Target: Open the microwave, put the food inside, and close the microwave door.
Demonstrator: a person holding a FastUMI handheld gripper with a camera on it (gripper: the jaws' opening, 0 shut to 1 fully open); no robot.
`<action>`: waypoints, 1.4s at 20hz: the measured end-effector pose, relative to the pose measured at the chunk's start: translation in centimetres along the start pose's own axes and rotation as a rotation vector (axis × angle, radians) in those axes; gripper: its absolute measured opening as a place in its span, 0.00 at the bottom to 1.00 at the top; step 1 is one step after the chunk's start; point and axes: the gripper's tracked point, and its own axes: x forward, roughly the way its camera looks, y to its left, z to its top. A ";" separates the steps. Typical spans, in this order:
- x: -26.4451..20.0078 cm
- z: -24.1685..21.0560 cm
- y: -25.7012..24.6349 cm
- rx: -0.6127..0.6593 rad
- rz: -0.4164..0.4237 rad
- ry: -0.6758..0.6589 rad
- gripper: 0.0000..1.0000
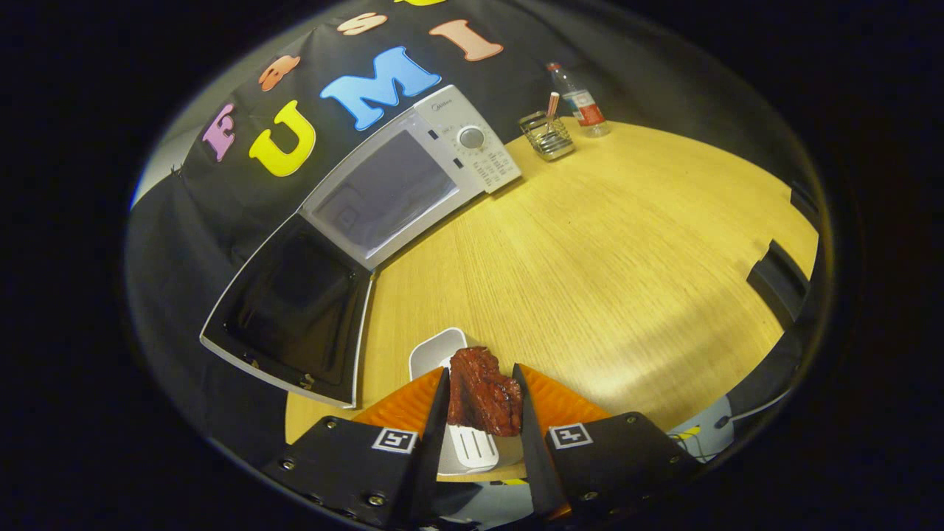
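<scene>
A reddish-brown piece of meat (483,394) sits between my two fingers, and both press on its sides. My gripper (481,402) is shut on it and holds it above a white plate (436,349) on the wooden table (605,251). Far ahead and to the left stands the white microwave (413,177). Its door (291,313) is swung fully open toward me, dark glass facing up. The cavity opening (383,190) looks pale and bare. The control panel with a round dial (472,137) is on the microwave's right side.
A wire holder (547,136) with a stick in it and a plastic bottle (582,102) stand beyond the microwave's right end. Dark chair backs (778,284) line the table's right edge. Open tabletop lies between the plate and the microwave.
</scene>
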 end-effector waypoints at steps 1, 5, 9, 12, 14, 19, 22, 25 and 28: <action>-0.1 0.4 -0.2 0.032 0.013 -0.010 0.51; -1.0 1.3 0.9 0.092 0.051 -0.052 0.12; -1.2 1.8 1.8 -0.020 0.025 -0.056 0.11; -2.1 3.0 3.7 -0.033 0.047 -0.079 0.11; -2.5 4.4 4.7 -0.039 0.063 -0.095 0.11; -3.1 9.3 8.0 -0.047 0.130 -0.157 0.11; -2.4 11.5 10.3 -0.094 0.168 -0.174 0.11; -1.0 13.3 12.5 -0.115 0.208 -0.182 0.11; 0.5 15.0 14.4 -0.138 0.241 -0.193 0.11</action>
